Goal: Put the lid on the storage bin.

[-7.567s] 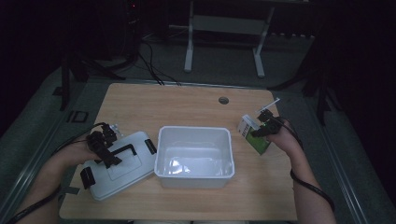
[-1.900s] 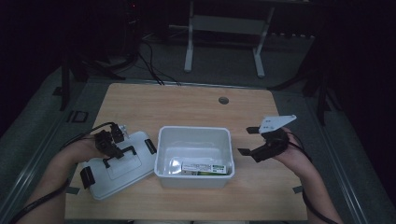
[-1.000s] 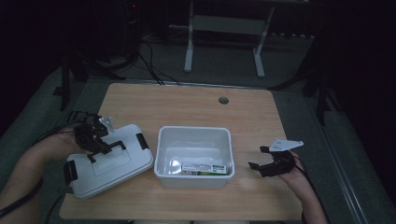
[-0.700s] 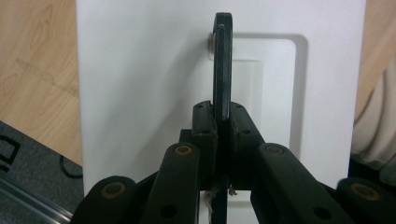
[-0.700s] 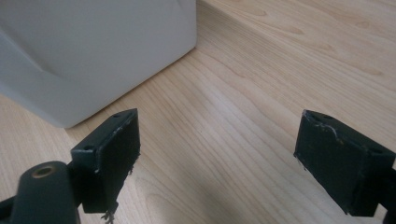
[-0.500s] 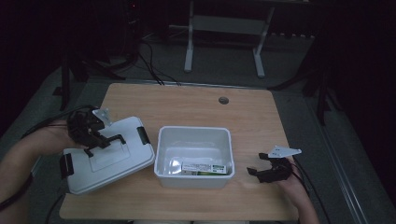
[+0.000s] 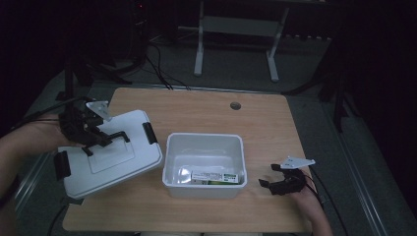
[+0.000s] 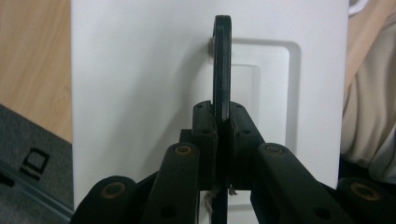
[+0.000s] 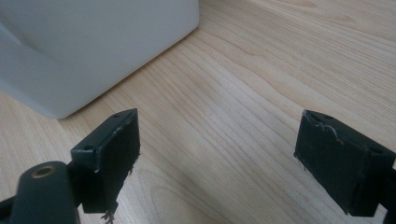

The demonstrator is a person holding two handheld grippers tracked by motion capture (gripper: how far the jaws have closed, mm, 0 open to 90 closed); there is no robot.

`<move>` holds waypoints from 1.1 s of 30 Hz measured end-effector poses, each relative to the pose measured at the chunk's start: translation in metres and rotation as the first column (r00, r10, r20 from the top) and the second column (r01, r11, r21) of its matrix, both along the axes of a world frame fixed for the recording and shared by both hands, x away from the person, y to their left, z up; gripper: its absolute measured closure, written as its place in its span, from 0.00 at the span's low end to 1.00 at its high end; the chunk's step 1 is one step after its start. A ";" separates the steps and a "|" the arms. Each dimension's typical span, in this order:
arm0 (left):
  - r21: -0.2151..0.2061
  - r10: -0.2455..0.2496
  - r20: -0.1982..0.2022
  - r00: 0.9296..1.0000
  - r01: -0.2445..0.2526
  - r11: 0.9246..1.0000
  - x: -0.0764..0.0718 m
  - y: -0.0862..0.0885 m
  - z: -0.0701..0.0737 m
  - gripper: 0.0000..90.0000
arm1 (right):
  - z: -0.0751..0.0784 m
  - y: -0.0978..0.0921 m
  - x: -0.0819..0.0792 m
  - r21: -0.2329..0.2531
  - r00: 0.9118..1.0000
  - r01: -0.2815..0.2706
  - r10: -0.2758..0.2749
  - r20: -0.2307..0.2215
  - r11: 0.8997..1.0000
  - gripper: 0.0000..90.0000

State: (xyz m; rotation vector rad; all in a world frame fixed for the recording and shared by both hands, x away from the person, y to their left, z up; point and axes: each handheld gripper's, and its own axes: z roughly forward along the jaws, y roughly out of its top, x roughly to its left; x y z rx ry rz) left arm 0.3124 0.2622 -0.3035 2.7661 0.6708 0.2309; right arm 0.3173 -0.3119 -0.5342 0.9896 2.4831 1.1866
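Left gripper (image 7: 101,135): its jaws are clamping shut on the black handle (image 8: 222,70) of the white lid (image 7: 105,152) (the left gripper view is showing both pads pressed against the handle's thin bar).

Lid: it is sitting tilted at the left end of the bench (image 7: 206,108), just beside the white bin (image 7: 204,147), with its near-left corner hanging past the bench edge. Black latches (image 7: 149,132) are showing on its two short ends.

Handle: it is standing upright from the recessed panel in the middle of the lid, running straight away from the jaws in the left gripper view.

Right gripper (image 7: 275,178): its jaws are standing wide open with nothing between them (bare wood is showing between the two pads in the right gripper view). It is hovering low over the bench, just right of the bin's near-right corner, apart from the wall.

Bin: it is standing uncovered at the middle of the bench, long side towards the person.

Carton (image 7: 216,177): a green and white carton is lying flat on the bin floor against the near wall.

Person: a forearm is entering from the left edge behind the left gripper, and a hand is entering from the bottom right behind the right gripper.
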 end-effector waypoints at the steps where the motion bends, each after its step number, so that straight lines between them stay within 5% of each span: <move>1: -0.003 -0.001 0.001 1.000 0.001 1.000 0.000 -0.002 0.003 0.93 | 0.000 0.000 0.000 0.001 1.000 0.001 -0.001 -0.001 1.000 0.15; 7: -0.002 -0.044 0.010 0.999 0.044 0.999 0.005 -0.025 0.013 0.93 | -0.001 0.000 -0.001 0.004 1.000 -0.002 0.002 0.001 1.000 0.15; 17: -0.045 -0.142 0.007 0.990 0.142 0.989 0.018 -0.074 0.008 0.93 | -0.004 -0.001 -0.001 -0.001 1.000 0.001 -0.001 -0.009 1.000 0.15; 33: -0.062 -0.267 -0.006 0.964 0.266 0.962 0.034 -0.145 0.000 0.93 | -0.005 -0.003 -0.001 0.004 1.000 0.002 -0.002 -0.008 1.000 0.15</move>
